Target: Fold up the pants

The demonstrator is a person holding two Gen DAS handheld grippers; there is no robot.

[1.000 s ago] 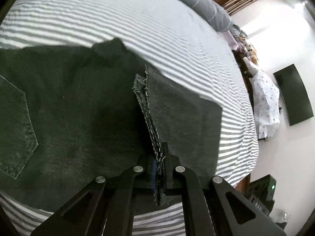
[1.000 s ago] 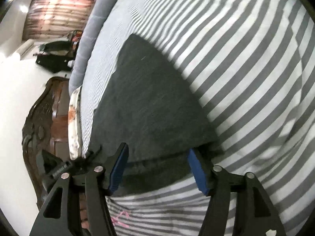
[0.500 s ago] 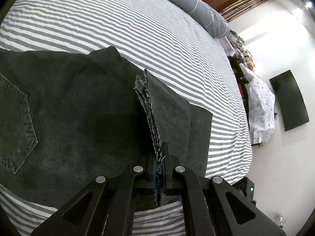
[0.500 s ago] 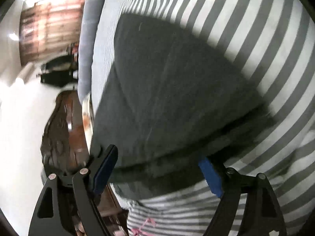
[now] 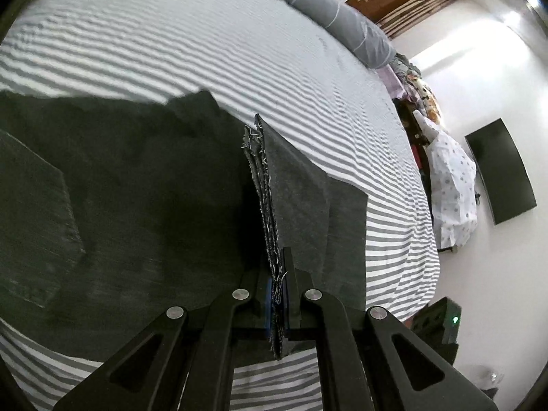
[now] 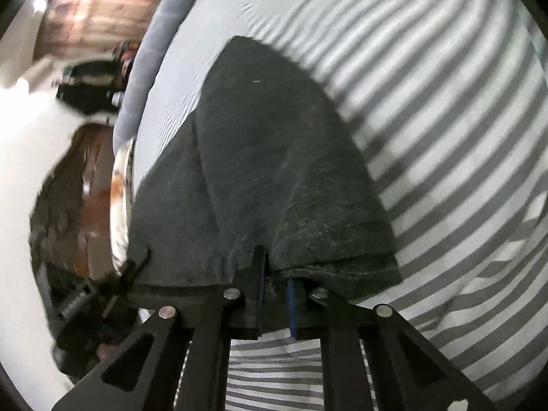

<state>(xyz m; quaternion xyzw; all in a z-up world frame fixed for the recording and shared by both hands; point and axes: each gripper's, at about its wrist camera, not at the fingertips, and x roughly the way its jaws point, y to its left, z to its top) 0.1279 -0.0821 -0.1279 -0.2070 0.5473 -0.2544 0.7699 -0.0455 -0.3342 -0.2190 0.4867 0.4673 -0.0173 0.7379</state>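
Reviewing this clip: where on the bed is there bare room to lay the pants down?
Bare striped sheet runs from the pants up to the grey bolster, and right of the raised leg to the bed's edge. The near side is crowded: left gripper and right gripper both clamp denim.

Right gripper [image 6: 274, 287] goes from jaws wide apart, blue pads either side of the dark pants [image 6: 274, 171] edge, to jaws drawn in on a bunched fold of that edge at lower centre of the right wrist frame (narrow gap between the pads remains, cloth fills it). Pants in that view now reach down to the fingers, with a new crease running up the cloth from lower centre. In the left wrist view the striped bed sheet [image 5: 205, 51] turns motion-blurred and the pocket [image 5: 34, 205] at left sits closer to frame centre.
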